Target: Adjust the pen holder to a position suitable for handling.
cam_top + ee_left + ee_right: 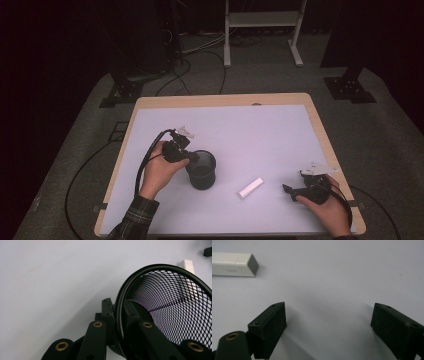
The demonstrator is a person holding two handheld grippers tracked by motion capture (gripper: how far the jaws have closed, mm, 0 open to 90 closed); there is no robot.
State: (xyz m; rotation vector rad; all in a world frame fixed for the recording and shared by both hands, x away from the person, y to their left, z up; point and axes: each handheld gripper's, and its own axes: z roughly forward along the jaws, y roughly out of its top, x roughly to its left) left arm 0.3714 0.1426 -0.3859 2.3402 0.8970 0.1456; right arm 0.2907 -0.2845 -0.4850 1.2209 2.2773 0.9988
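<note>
Dark surroundings frame a wooden-edged table (320, 131) covered by a pale lilac mat, with cables trailing over grey carpet and the legs of a white stand (227, 47) behind it.

On the mat's left half, toward the near edge, stands a black wire-mesh cup (202, 171), round and open at the top. The left gripper (192, 158) meets the cup at its rim on the left side, held by a hand (159, 169) whose plaid sleeve (131, 217) enters from the bottom edge. In the left gripper view, the two black jaws are pressed together on the cup's wall (175, 305), one jaw outside the rim and one inside, pinching the mesh between them. The cup looks tilted in that view, its ringed rim curving overhead.

Just right of the cup, apart from it, lies a small white rectangular block (250, 188), set at a slant on the mat. The right gripper view shows one end of this block (234, 264) at its upper left.

Farther right, near the table's corner, the other hand (327, 210) holds the right gripper (290, 190) low over the mat. Its jaws are spread wide, with bare mat between them.
</note>
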